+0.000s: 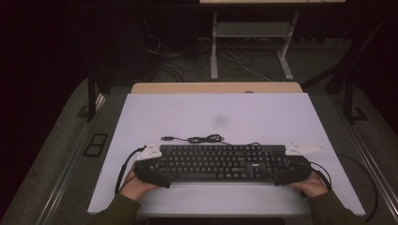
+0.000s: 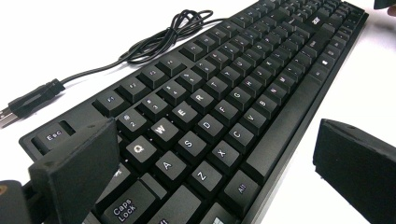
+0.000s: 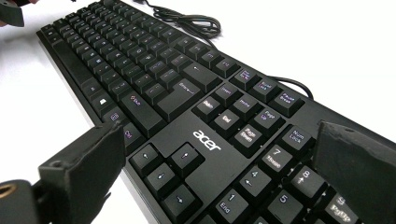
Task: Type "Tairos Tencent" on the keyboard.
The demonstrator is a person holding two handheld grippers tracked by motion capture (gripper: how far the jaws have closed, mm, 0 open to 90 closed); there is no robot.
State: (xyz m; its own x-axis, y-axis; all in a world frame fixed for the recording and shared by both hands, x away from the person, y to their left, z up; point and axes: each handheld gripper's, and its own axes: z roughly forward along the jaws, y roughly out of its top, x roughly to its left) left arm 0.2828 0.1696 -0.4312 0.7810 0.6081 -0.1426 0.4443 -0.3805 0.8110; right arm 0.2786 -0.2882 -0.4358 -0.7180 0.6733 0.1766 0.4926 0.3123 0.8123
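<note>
A black full-size keyboard lies flat on the near half of a white table top, its long side running left to right across the person's front. The keys are dark with pale legends; in the left gripper view the Esc, Q, W, A, S and Caps Lock keys read clearly at the near end, with a long space bar along the front edge. In the right gripper view an "acer" logo sits above the arrow keys, with the number pad and the Page Up and Page Down block beside it. A thin black cable leaves the keyboard's back edge and lies in a loose tangle just behind it on the table, ending in a USB plug, which also lies beside the keyboard's corner in the left gripper view.

The left gripper is at the keyboard's left end, its jaws spread wide, one over the key field near Esc and the other off the front edge over the table. The right gripper is at the right end, jaws likewise apart, one at the front edge by Ctrl and the other over the number pad. Whether any jaw touches the keyboard cannot be told. Each is held by a hand in an olive sleeve coming from the near edge.

Beyond the table, a wooden strip borders its far edge, then dark floor with cords and the metal legs of another table
</note>
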